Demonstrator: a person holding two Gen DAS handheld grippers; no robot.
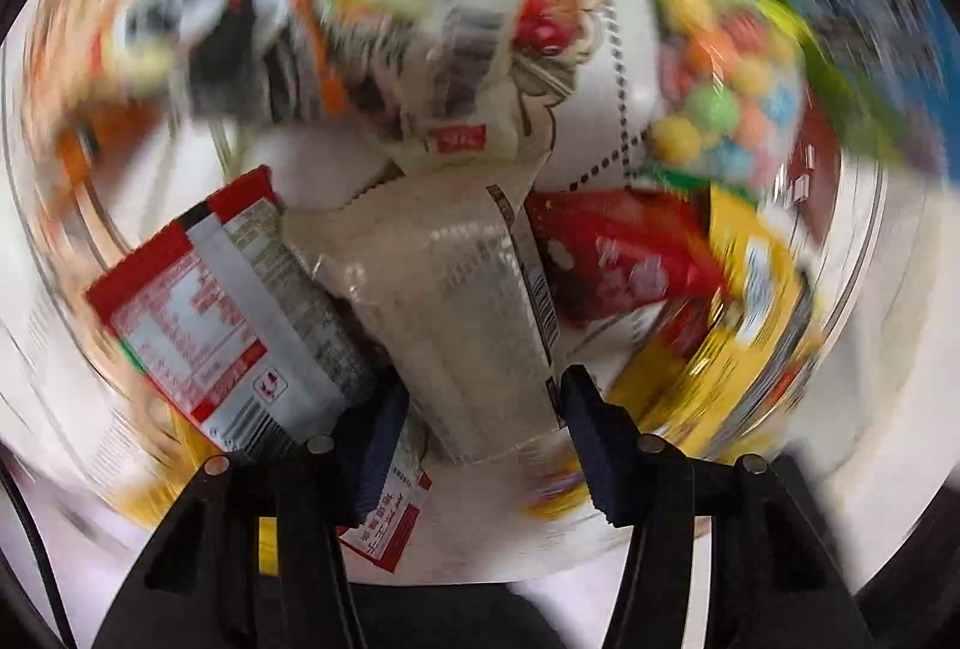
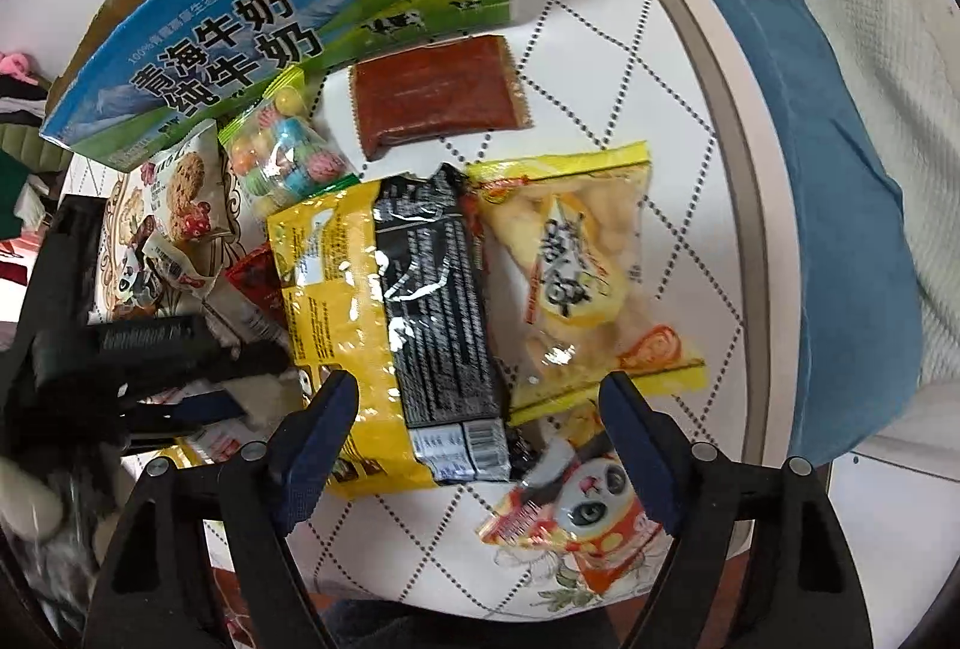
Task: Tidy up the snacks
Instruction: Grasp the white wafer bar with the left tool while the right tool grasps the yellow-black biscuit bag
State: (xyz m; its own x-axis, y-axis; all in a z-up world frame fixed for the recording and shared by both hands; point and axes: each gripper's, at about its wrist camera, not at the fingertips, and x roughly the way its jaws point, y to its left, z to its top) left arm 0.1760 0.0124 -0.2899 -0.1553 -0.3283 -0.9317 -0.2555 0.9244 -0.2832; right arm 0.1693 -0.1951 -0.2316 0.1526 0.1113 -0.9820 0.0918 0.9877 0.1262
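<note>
Left gripper [image 1: 480, 421] pinching a beige snack packet [image 1: 456, 301]; its print too blurred to read. Right gripper [image 2: 480, 409] spread wide, straddling a black-and-yellow packet [image 2: 420, 301] on the white table [image 2: 600, 60]. Blue milk carton [image 2: 288, 12] behind, reading "青海牛奶 纯牛奶". Candy-ball bag [image 2: 282, 156] just beside the carton.

A white table [image 2: 606, 66] with dotted diamond lines is carrying the snacks: a brown-red pack [image 2: 438, 93] is lying flat beside a blue milk carton [image 2: 288, 6], a candy bag [image 2: 285, 156] is sitting near it, and a panda pack [image 2: 576, 517] is resting at the near edge.
</note>
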